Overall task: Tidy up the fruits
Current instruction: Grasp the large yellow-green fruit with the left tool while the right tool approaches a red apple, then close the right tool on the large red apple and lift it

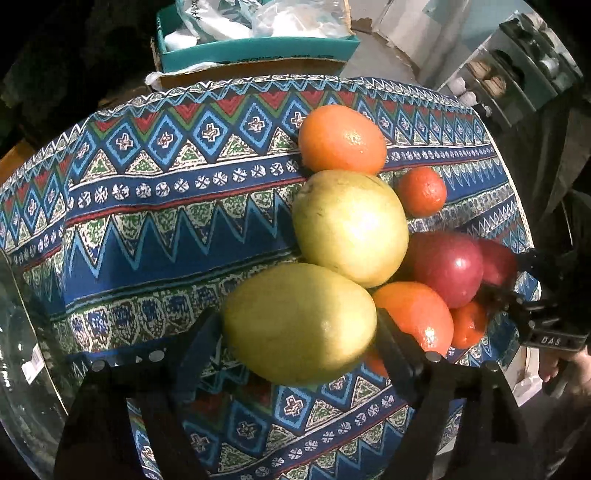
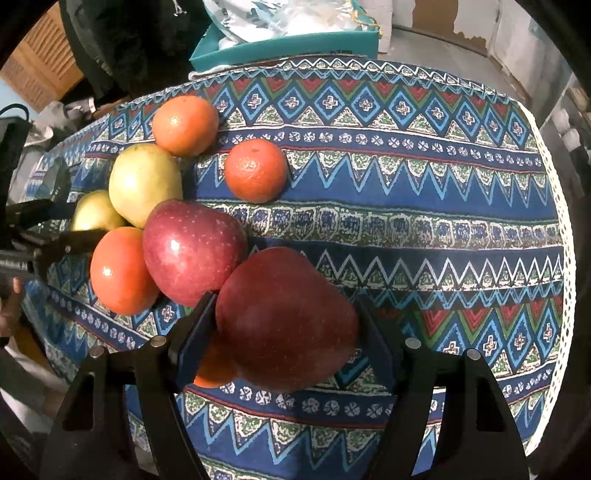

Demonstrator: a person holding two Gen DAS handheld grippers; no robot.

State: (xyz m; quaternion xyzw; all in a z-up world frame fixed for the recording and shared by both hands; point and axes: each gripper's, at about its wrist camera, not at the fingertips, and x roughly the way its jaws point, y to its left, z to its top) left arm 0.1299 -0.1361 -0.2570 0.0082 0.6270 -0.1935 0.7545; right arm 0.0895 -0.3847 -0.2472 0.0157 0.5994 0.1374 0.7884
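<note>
While your left gripper (image 1: 299, 325) clamps a pear (image 1: 299, 321), your right gripper (image 2: 284, 325) grips an apple (image 2: 284, 317) beside it

Looks like a lived-in home, storage-corner vibe. Patterned tablecloth (image 2: 406, 229) with a lace edge covers the table, a teal box (image 1: 258, 48) stuffed with plastic bags sits at the top of the frame, torn cardboard (image 2: 436, 14) upper right, and a shelf (image 1: 517, 74) of small jars far right.
</note>
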